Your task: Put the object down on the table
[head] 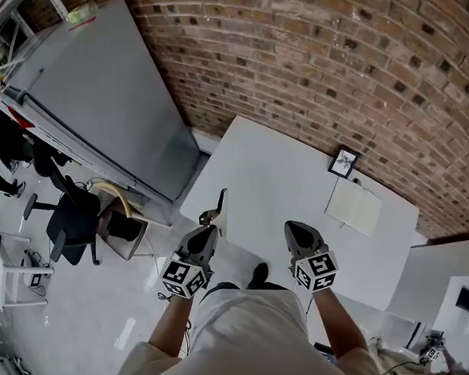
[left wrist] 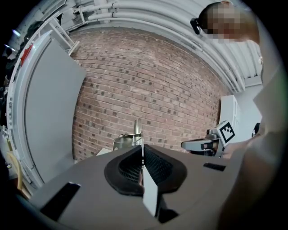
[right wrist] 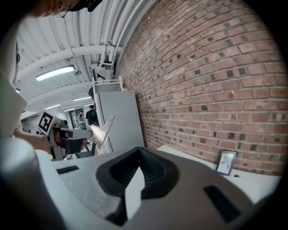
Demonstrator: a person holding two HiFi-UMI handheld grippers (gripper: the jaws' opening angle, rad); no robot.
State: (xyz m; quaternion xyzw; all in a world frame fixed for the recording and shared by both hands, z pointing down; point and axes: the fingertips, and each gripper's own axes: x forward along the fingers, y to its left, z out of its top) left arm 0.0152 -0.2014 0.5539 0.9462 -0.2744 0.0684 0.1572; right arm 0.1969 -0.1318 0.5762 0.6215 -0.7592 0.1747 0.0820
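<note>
Pinches a thin metal piece (head: 222,203) upright in the left gripper (head: 213,222), at the table's (head: 273,172) near edge. Holds the right gripper (head: 300,228) closed and empty.

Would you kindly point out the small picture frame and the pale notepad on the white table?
picture frame (head: 344,162), head view, centre of its glass.
notepad (head: 354,209), head view, middle of its top page.

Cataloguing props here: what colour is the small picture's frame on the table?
Black. The frame shows best in the head view.
</note>
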